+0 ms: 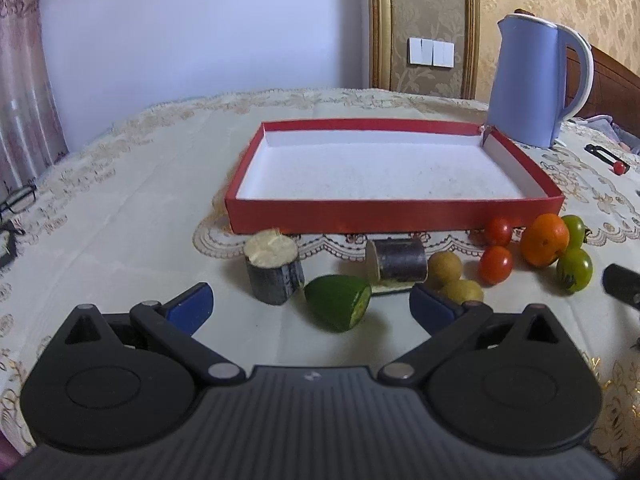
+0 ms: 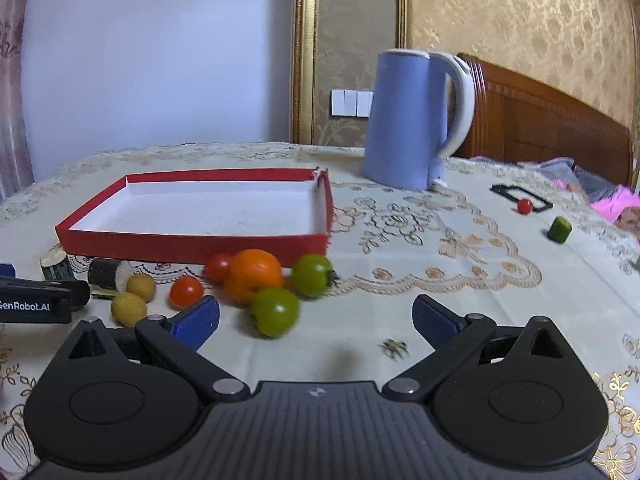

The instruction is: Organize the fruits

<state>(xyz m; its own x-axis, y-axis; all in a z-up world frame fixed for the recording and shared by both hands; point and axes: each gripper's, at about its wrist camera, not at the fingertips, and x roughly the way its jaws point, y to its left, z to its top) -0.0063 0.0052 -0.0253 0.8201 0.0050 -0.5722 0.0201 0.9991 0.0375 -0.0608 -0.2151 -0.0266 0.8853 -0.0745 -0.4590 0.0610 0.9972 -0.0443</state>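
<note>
Both claws spread wide, nothing pinched. Left gripper (image 1: 311, 305) low over the cloth (image 1: 120, 200), green cut piece (image 1: 339, 307) right btwn its fingers but not touched. Just past that: upright cane chunk (image 1: 273, 266), another cane chunk (image 1: 397, 265) lying on its side, two yellow fruits (image 1: 454, 278) touching each other. Further right: two red tomatoes (image 1: 496, 252), orange (image 1: 545, 239), two green tomatoes (image 1: 575, 252) all bunched, orange touching the greens. Everything sits just in front of the red box (image 1: 394, 214), box w/ white inside and no fruit in it.

Right gripper (image 2: 316, 320) hovering near the nearest green tomato (image 2: 275, 311), blurry so can't tell about contact. Blue kettle (image 2: 412, 120) behind the box, near its right corner. Off to the far right, well apart: small red ball (image 2: 524, 206) on a black frame, plus a green chunk (image 2: 559, 229). Glasses (image 1: 18, 200) at left edge.
</note>
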